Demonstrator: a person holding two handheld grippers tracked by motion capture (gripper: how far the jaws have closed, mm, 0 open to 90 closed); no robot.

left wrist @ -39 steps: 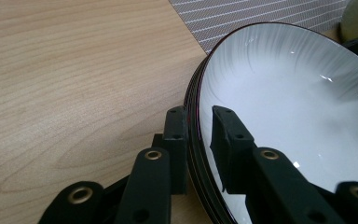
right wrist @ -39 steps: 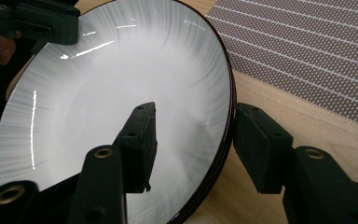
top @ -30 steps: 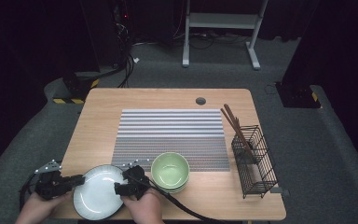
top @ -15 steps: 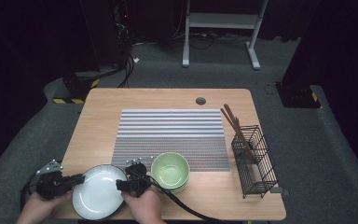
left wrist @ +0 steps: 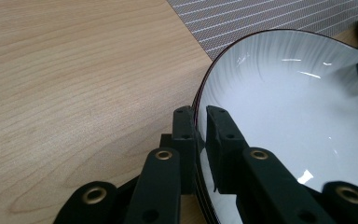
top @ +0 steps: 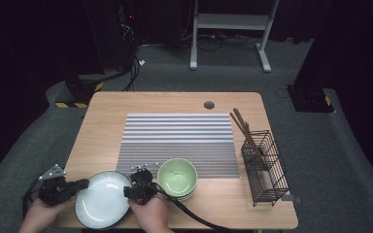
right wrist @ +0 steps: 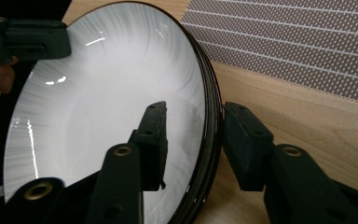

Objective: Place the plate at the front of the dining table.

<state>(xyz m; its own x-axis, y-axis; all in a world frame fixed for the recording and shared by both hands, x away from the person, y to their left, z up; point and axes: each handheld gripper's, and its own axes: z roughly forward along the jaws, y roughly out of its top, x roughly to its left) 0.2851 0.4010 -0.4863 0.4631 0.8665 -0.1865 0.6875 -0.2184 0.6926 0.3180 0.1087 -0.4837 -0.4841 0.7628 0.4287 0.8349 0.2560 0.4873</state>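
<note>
A white plate [top: 102, 201] with a dark rim lies at the table's front left, overhanging the front edge. My left gripper [top: 83, 185] is shut on its left rim; in the left gripper view the jaws [left wrist: 196, 119] pinch the plate [left wrist: 298, 107]. My right gripper [top: 127, 191] straddles the right rim. In the right gripper view its jaws [right wrist: 196, 126] have just been closing, one over the plate's [right wrist: 107, 102] inner face and one outside the rim, with a gap still showing.
A green bowl [top: 177, 175] sits right beside my right gripper, on another bowl. Behind lies a grey striped mat [top: 179, 136]. At the right stands a black wire basket [top: 264, 167] holding brown chopsticks [top: 245, 131]. The table [top: 102, 126] has bare wood at the left.
The right gripper's jaws have drawn closer together around the plate's rim. Both hands and the plate stay where they were.
</note>
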